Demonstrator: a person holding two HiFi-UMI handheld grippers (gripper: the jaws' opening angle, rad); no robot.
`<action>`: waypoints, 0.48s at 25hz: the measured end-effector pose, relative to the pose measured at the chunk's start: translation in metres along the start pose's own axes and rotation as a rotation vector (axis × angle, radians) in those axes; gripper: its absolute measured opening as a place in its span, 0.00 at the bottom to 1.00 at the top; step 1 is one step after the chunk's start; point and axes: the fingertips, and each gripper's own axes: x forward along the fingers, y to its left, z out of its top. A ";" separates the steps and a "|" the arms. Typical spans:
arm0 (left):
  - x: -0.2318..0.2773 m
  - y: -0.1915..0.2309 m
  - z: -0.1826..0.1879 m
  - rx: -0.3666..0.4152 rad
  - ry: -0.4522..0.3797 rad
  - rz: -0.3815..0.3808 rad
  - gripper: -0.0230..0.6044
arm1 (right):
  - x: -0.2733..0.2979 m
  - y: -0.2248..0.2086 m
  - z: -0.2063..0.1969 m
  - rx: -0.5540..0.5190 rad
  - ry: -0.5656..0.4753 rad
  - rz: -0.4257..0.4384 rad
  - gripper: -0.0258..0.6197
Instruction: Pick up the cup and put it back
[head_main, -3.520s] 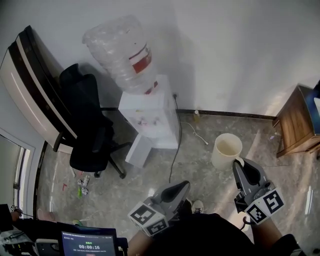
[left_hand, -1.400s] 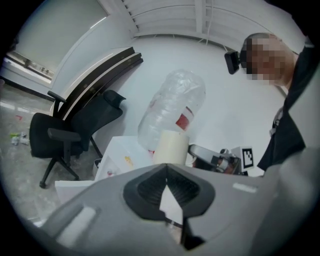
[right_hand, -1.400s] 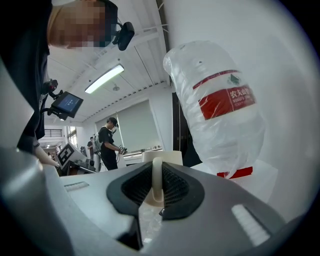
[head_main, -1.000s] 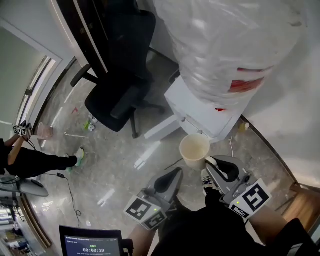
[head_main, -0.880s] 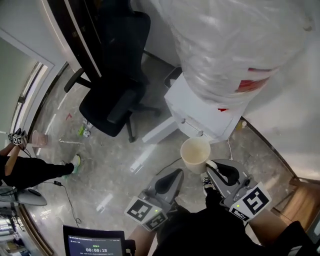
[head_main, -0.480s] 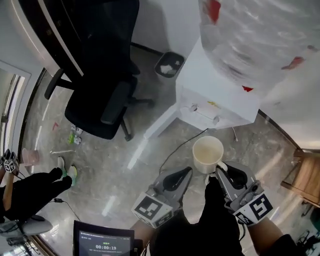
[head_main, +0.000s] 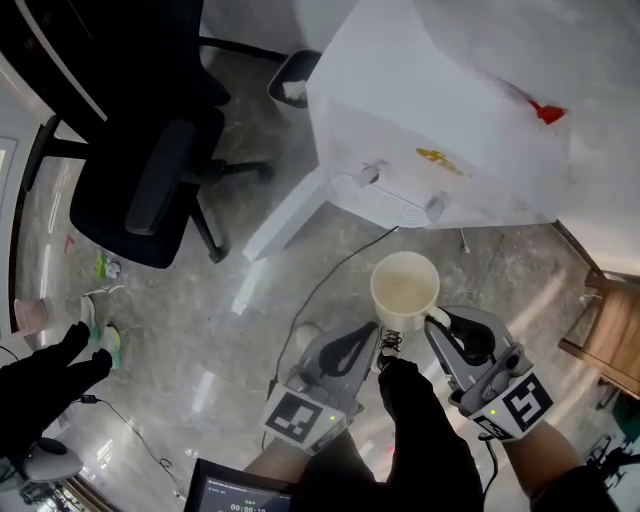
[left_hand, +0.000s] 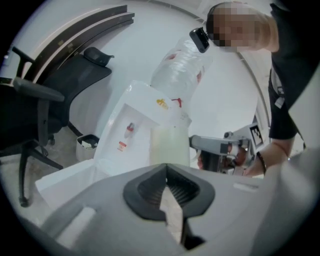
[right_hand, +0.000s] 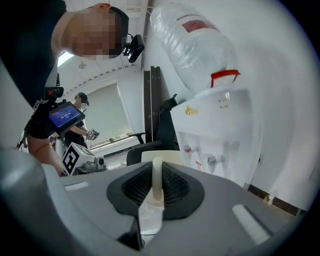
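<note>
A cream cup (head_main: 405, 290) hangs above the floor in front of the white water dispenser (head_main: 430, 110). My right gripper (head_main: 437, 322) is shut on the cup's handle (right_hand: 156, 180), which shows as a white strip pinched between the black pads. The cup's body (right_hand: 161, 156) sits just beyond the jaws. My left gripper (head_main: 368, 342) is shut with nothing in it, just left of the cup. In the left gripper view the cup (left_hand: 170, 145) stands ahead of that gripper (left_hand: 167, 170), with the right gripper (left_hand: 220, 147) at its side.
The dispenser's two taps (head_main: 372, 172) face me under the big water bottle (right_hand: 195, 45). Its lower door (head_main: 285, 225) stands open to the left. A black office chair (head_main: 130, 190) and a small bin (head_main: 292, 85) are further left. A cable (head_main: 330, 280) runs across the floor.
The dispenser has come much nearer and larger in the head view. Both grippers have sunk, the cup still in the right one, now level with the taps.
</note>
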 end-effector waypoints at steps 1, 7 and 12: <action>0.007 0.011 -0.013 -0.001 -0.002 0.007 0.04 | 0.006 -0.008 -0.017 -0.008 0.011 0.002 0.11; 0.032 0.076 -0.081 0.037 -0.027 0.036 0.04 | 0.051 -0.038 -0.129 -0.050 0.069 0.040 0.11; 0.058 0.117 -0.132 0.085 -0.034 -0.009 0.04 | 0.099 -0.076 -0.222 -0.115 0.067 0.038 0.11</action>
